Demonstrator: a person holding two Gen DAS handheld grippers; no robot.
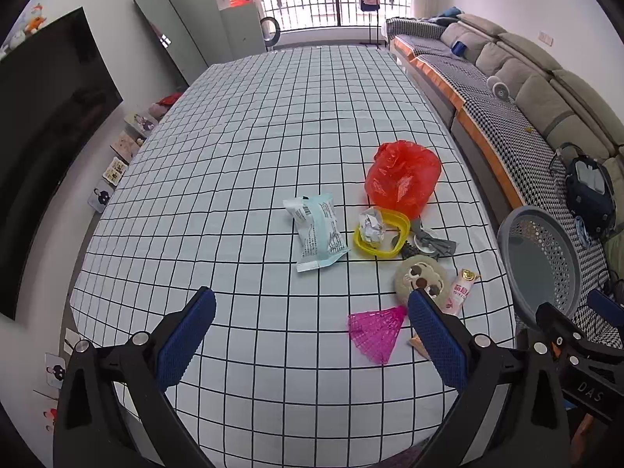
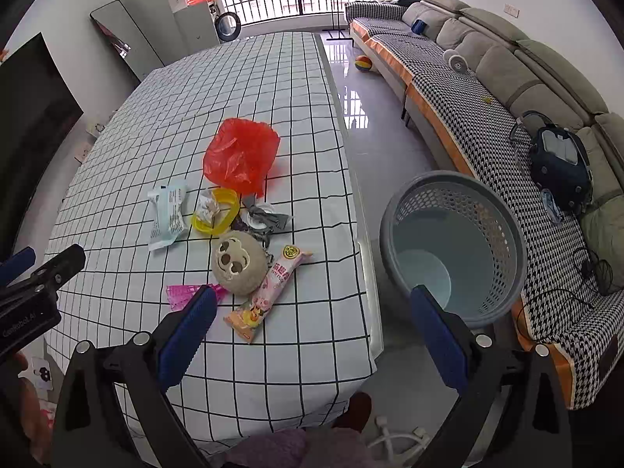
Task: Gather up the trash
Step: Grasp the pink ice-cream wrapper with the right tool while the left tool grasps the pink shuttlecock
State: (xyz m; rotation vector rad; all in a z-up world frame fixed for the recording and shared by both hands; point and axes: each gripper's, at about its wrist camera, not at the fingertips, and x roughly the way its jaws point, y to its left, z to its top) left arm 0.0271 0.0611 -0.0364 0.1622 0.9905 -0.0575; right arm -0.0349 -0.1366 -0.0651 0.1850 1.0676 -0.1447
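Note:
Trash lies on a checked tablecloth [image 1: 234,156]: a red plastic bag [image 1: 403,177], a white and teal wrapper [image 1: 318,230], a crumpled paper [image 1: 370,226] in a yellow ring lid [image 1: 399,240], a grey scrap [image 1: 438,243], a round plush face [image 1: 421,279], a pink snack wrapper [image 1: 462,290] and a pink mesh piece [image 1: 376,329]. The same items show in the right wrist view, with the red bag [image 2: 240,154] and the pink wrapper [image 2: 269,292]. My left gripper [image 1: 312,331] is open and empty above the table's near part. My right gripper [image 2: 312,331] is open and empty over the table's right edge.
A grey perforated basket [image 2: 507,234] stands on the floor right of the table, beside a long sofa [image 2: 487,89] with a dark bag [image 2: 561,163]. A TV [image 1: 46,136] and a mirror [image 1: 171,35] stand at the left wall. A ball [image 2: 363,63] lies on the floor.

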